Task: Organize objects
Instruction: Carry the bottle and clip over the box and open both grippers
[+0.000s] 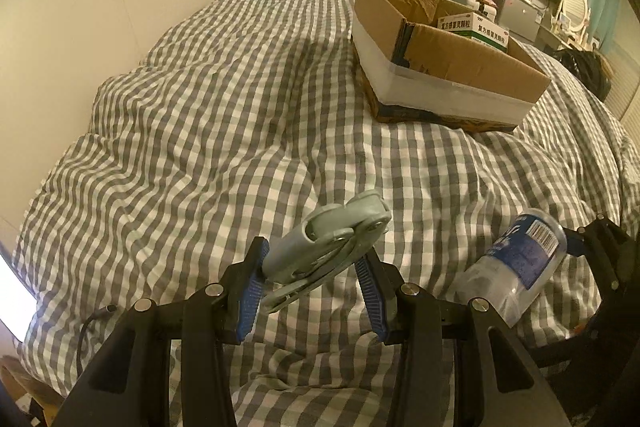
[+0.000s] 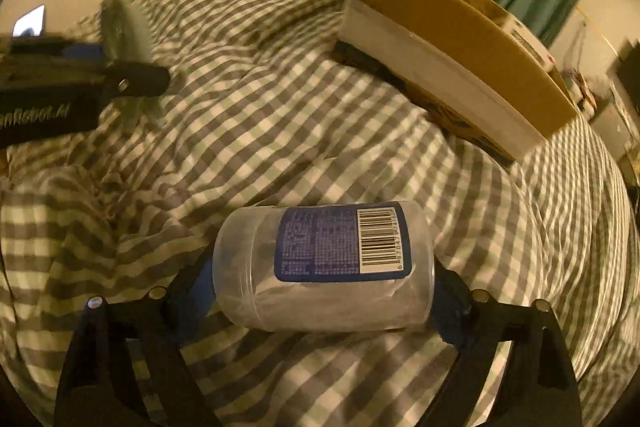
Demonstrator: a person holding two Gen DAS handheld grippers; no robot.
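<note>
Both your grippers are loaded above the checked bed (image 1: 200, 131).
The cardboard box (image 1: 448, 63) sits well ahead. Your right gripper (image 2: 320, 267) has its jaws clamped across the clear bottle (image 2: 324, 267); your left gripper (image 1: 312, 279) has its jaws clamped on the grey clamp (image 1: 328, 243).

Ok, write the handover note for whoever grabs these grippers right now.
Left gripper: shut on a grey metal clamp tool, held above the checked bedcover.
Right gripper: shut on a clear plastic bottle with a blue label, held sideways.
Cardboard box sits on the bed ahead, open, with a medicine box already inside.
Left to do: probably carry both held things to the cardboard box and let go.
</note>
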